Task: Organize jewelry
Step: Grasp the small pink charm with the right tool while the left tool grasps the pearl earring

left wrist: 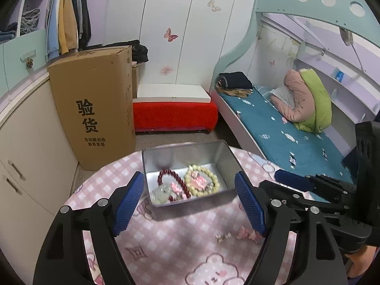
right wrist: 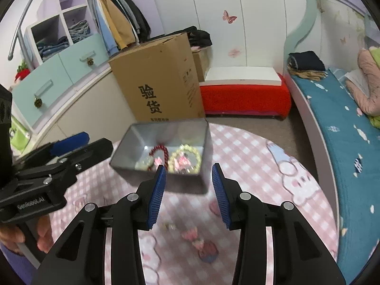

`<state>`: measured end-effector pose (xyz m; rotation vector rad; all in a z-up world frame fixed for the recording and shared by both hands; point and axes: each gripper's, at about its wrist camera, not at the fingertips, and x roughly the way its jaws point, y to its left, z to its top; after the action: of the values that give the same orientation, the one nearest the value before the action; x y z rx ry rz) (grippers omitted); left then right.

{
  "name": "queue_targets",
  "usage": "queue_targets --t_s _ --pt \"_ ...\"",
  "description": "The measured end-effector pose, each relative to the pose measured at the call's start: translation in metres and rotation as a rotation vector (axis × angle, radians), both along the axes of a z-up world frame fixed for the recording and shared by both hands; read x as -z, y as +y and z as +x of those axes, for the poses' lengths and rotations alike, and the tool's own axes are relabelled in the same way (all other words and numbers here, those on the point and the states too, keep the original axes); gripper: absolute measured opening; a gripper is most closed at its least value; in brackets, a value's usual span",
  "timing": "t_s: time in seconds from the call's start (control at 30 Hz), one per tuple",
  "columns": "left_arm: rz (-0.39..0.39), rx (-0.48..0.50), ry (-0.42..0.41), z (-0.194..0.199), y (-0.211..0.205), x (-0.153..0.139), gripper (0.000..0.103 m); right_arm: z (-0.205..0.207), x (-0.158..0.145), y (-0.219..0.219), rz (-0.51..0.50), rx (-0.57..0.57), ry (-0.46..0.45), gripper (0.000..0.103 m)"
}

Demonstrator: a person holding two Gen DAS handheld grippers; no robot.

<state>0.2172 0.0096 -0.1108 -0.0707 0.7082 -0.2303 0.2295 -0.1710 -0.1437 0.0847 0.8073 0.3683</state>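
At the left of the left wrist view our left gripper (left wrist: 190,199) stands wide open and empty before the metal tin (left wrist: 220,152) at frame centre, which holds a red bead bracelet (left wrist: 169,180) and a pale bead bracelet (left wrist: 201,180), while our right gripper (right wrist: 188,194) stands partly open, empty too. We judge the risk to be the small earrings (left wrist: 223,236) and pink hair clips (left wrist: 247,234) lower right, still loose: such tiny pieces could slip from ribbed pads or get knocked off. The pink checked tablecloth (left wrist: 166,249) covers a round table in a bedroom, cardboard box (left wrist: 95,109) at left, red bench (left wrist: 175,116) centre, bed (left wrist: 285,137) right.
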Motion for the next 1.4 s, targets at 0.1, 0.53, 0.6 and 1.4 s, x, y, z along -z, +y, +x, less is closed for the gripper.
queue_targets --t_s 0.1,0.53,0.6,1.4 --pt "0.007 -0.003 0.014 -0.011 -0.001 0.007 0.077 -0.011 0.010 -0.007 -0.013 0.009 0.012 0.043" --pt "0.015 0.004 0.162 -0.033 -0.004 0.067 0.077 -0.026 0.077 0.008 -0.108 -0.008 0.105 0.043" --pt "0.025 0.010 0.171 -0.034 -0.006 0.072 0.077 -0.026 0.079 0.010 -0.107 -0.019 0.108 0.043" --pt "0.063 0.092 0.230 -0.013 -0.055 0.098 0.077 -0.029 0.068 -0.025 -0.116 0.023 0.047 0.015"
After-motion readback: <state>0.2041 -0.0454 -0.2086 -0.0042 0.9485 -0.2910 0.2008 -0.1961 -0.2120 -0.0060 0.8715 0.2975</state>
